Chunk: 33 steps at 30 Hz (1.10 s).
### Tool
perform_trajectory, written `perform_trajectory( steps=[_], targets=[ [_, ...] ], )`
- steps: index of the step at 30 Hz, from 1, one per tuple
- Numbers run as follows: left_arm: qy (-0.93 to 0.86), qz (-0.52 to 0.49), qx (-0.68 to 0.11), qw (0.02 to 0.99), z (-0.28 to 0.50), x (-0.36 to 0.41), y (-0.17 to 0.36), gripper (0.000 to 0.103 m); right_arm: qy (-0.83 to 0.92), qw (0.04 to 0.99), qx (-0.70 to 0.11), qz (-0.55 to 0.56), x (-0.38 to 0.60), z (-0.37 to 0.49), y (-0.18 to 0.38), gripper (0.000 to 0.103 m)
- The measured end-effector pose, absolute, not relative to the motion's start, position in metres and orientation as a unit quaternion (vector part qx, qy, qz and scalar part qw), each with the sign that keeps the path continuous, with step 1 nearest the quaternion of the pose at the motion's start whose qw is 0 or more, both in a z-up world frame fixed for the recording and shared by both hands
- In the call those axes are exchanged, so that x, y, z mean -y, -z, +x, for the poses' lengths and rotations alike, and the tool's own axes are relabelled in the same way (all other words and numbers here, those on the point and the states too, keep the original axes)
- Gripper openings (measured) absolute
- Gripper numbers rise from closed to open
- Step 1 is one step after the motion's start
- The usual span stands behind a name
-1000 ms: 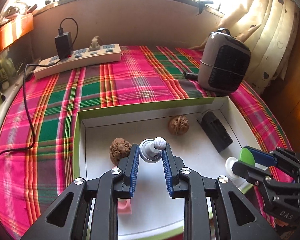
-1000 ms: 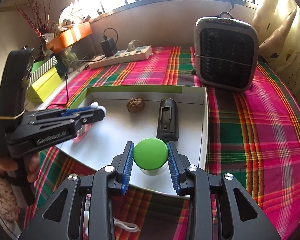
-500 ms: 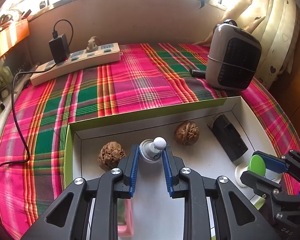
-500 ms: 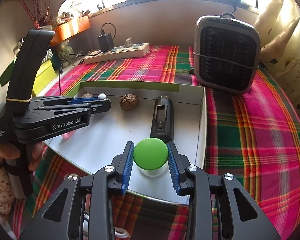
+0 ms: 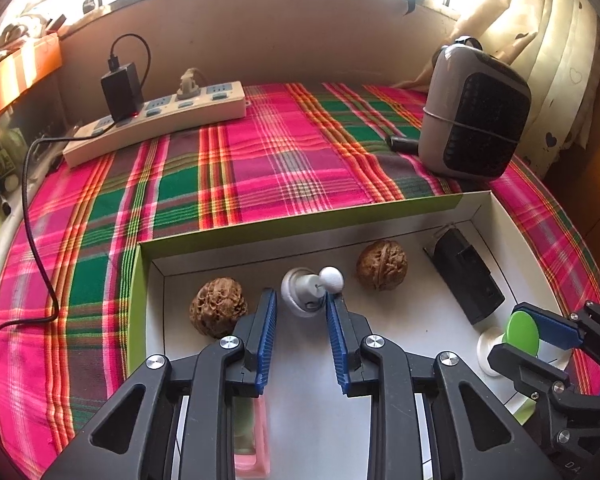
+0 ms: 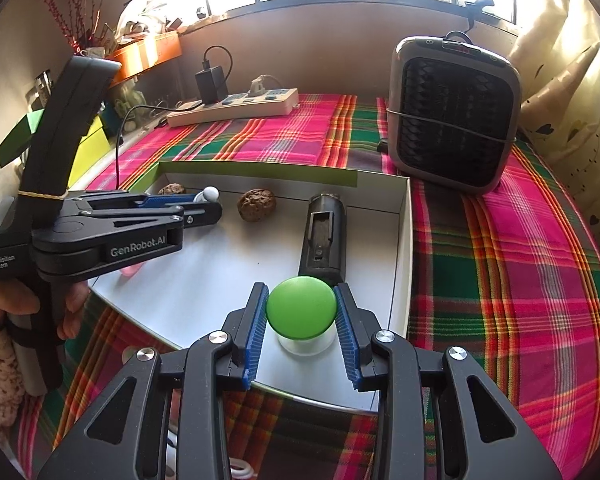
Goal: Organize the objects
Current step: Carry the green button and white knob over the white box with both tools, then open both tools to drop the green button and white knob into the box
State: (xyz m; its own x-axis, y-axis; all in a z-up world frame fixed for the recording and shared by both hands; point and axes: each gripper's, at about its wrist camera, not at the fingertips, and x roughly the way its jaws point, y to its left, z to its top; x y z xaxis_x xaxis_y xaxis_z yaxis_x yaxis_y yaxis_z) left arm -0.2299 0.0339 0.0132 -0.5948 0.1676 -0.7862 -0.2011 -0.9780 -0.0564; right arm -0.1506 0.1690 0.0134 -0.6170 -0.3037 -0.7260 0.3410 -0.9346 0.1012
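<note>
A white tray with a green rim [image 5: 300, 224] lies on the plaid cloth. A small white knob with a round head [image 5: 308, 292] rests on the tray floor between the tips of my left gripper [image 5: 300, 296], whose jaws are opening; the left pad stands just off it. A walnut [image 5: 219, 307] lies to its left and a second walnut [image 5: 382, 265] to its right. A black device [image 5: 466, 280] lies further right. My right gripper [image 6: 301, 300] is shut on a green-lidded jar [image 6: 301, 307] near the tray's front right corner.
A grey fan heater [image 6: 454, 116] stands behind the tray on the right. A power strip [image 5: 156, 120] with a black charger and cable lies at the back left. A pink item [image 5: 256, 440] lies in the tray under my left gripper. A person's hand [image 6: 4, 308] holds the left gripper.
My left gripper's jaws have widened around the white knob, which stays on the tray floor. The right gripper keeps its hold on the green-lidded jar in the same spot.
</note>
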Motion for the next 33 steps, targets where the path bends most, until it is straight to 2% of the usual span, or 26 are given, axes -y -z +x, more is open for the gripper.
perform_trajectory(
  steps=[8, 13, 17, 33],
  targets=[
    [-0.893, -0.439, -0.019, 0.100, -0.230, -0.032, -0.013, 0.027, 0.899, 0.177, -0.024, 0.400, -0.169, -0.152, -0.013, 0.035],
    [-0.893, -0.439, -0.014, 0.096, -0.229, -0.031, -0.012, 0.032, 0.899, 0.176, -0.023, 0.400, -0.169, -0.153, -0.013, 0.035],
    [-0.895, -0.436, -0.015, 0.094, -0.226, -0.030, -0.014, 0.035, 0.901, 0.175, -0.020, 0.396, -0.171, -0.152, -0.014, 0.044],
    [-0.908, -0.407, -0.007, 0.103, -0.192, -0.023, -0.037, 0.037, 0.914, 0.164, -0.011, 0.370, -0.167, -0.134, -0.029, 0.048]
  ],
)
